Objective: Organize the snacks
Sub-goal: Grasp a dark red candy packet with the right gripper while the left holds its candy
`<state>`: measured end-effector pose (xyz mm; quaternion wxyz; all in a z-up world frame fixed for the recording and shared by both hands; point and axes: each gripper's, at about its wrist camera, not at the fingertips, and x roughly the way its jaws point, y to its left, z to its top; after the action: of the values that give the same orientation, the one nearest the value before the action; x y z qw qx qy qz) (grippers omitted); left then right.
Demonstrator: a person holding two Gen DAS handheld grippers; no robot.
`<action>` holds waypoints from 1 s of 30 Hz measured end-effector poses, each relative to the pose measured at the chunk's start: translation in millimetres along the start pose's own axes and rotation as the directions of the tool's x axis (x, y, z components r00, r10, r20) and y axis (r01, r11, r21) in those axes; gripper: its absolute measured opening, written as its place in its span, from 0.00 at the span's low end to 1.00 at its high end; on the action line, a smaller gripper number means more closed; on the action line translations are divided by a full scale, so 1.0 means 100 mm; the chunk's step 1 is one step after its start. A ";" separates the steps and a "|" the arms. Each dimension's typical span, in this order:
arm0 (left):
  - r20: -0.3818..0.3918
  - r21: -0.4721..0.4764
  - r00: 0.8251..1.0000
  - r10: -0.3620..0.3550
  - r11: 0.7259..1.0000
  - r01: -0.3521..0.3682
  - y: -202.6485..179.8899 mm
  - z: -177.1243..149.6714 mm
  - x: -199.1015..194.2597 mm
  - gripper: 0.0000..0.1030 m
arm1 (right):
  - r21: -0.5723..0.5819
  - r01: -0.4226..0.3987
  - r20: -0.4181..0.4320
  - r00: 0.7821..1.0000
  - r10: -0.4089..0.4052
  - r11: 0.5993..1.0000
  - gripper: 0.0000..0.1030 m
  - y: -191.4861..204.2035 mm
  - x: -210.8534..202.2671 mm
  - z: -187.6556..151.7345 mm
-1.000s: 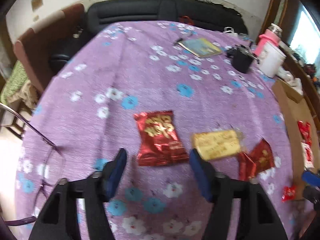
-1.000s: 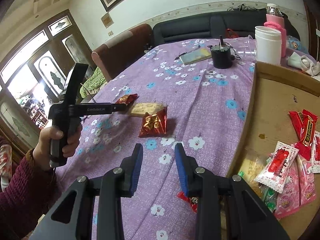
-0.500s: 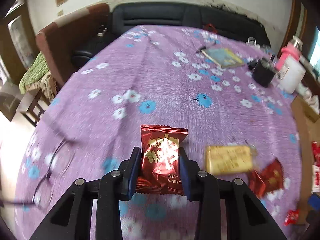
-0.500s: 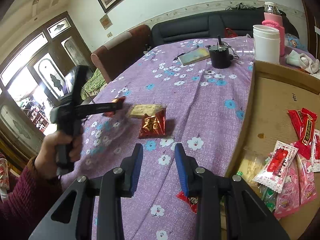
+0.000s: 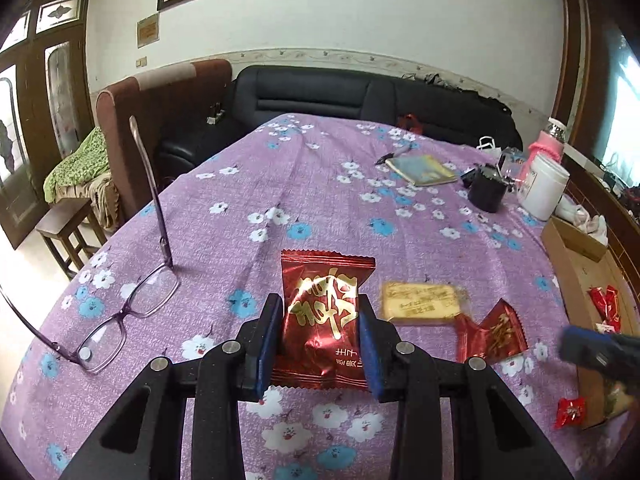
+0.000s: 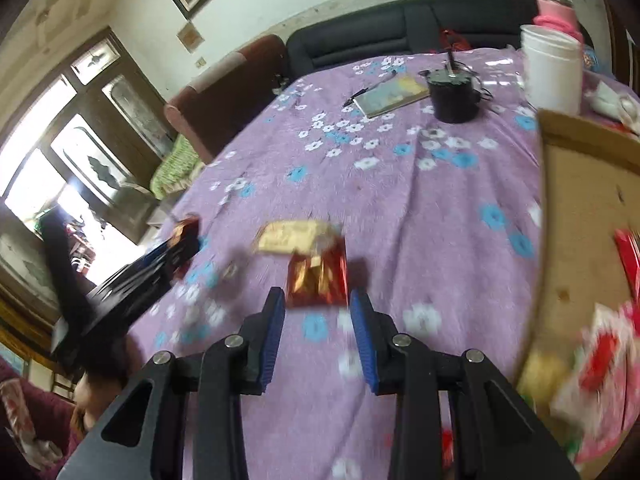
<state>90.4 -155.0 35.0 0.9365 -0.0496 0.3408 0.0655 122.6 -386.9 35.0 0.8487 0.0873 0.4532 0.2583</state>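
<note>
Two blue pads of the left gripper (image 5: 318, 344) pinch a shiny red foil snack packet with gold lettering (image 5: 325, 316), unreadable, above the purple flowered tablecloth (image 5: 320, 200). Right gripper (image 6: 318, 332) gapes empty before a second red foil packet (image 6: 318, 276), beside a yellow wrapped bar (image 6: 294, 236).

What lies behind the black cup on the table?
Behind the black cup the left wrist view shows a clear cup and a pink bottle beside a white tub. The clear cup's base is hidden.
</note>
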 end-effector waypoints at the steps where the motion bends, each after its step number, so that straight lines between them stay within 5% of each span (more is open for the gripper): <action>1: 0.012 0.022 1.000 0.010 1.000 -0.010 -0.03 -0.01 -0.01 0.37 | -0.007 0.035 0.001 0.999 -0.035 0.999 0.32 0.03 0.10 0.08; 9: -0.005 0.038 1.000 -0.012 0.999 0.012 -0.06 -0.02 0.04 0.37 | 0.033 0.106 -0.094 0.990 -0.103 0.994 0.32 -0.10 0.66 0.36; 22: -0.026 0.011 0.999 -0.034 0.999 0.035 -0.03 -0.02 0.07 0.37 | 0.034 -0.116 -0.153 0.981 0.120 0.993 0.32 0.18 0.13 -0.32; 25: -0.028 0.009 0.999 -0.038 0.999 0.038 -0.03 -0.02 0.07 0.37 | -0.054 -0.045 -0.092 0.995 0.040 0.998 0.32 0.27 -0.06 -0.38; 28: -0.025 0.007 0.999 -0.030 1.000 0.030 -0.02 -0.02 0.07 0.37 | -0.148 0.039 -0.043 0.998 -0.045 0.988 0.48 0.33 -0.13 -0.33; 30: -0.029 0.000 0.999 -0.030 1.000 0.030 0.00 -0.03 0.07 0.37 | -0.176 0.017 -0.065 0.997 -0.029 0.984 0.48 0.37 -0.08 -0.29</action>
<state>94.2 -154.6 28.4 0.9324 -0.0555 0.3536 0.0506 82.2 -362.3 38.8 0.8402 -0.0018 0.4582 0.2901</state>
